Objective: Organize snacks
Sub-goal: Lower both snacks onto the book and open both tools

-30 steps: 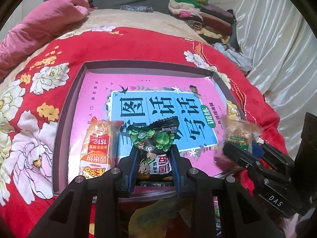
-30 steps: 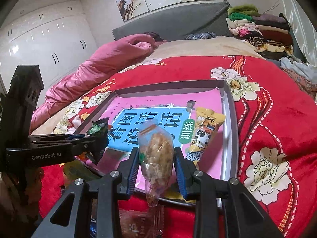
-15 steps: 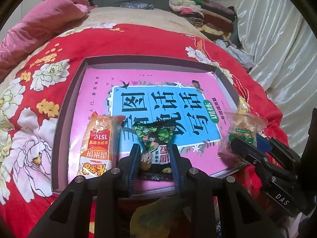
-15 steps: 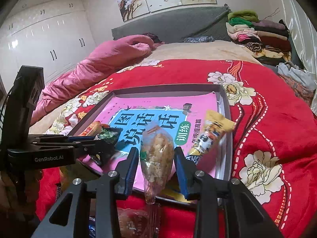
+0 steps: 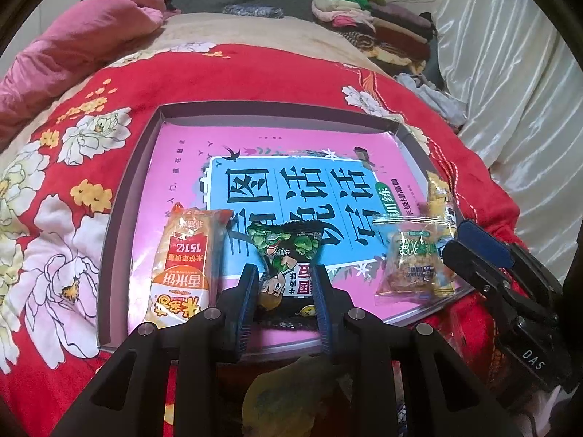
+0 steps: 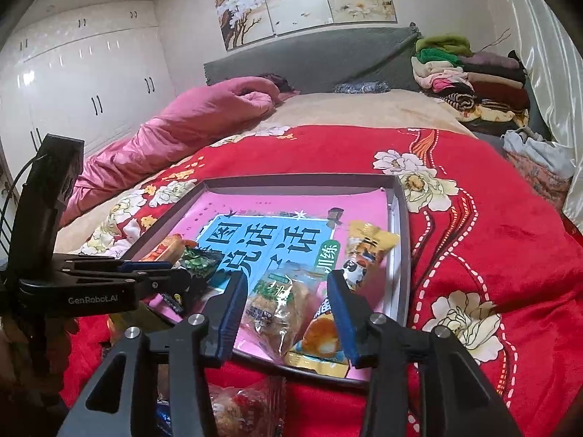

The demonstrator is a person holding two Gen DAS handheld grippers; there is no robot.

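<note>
The right tool has just been opening, its jaws now clear of the clear snack bag between them; the left tool grips the black packet. Best back away straight.

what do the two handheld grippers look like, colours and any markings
Both are matte black plastic with angular, strutted fingers, silver screw heads and ribbed blue pads. The left gripper reads "GenRobot.AI" in white on its side, seen from the right wrist view, with a thin cable by its upright black block. The right gripper shows "DAS" in white.
</note>
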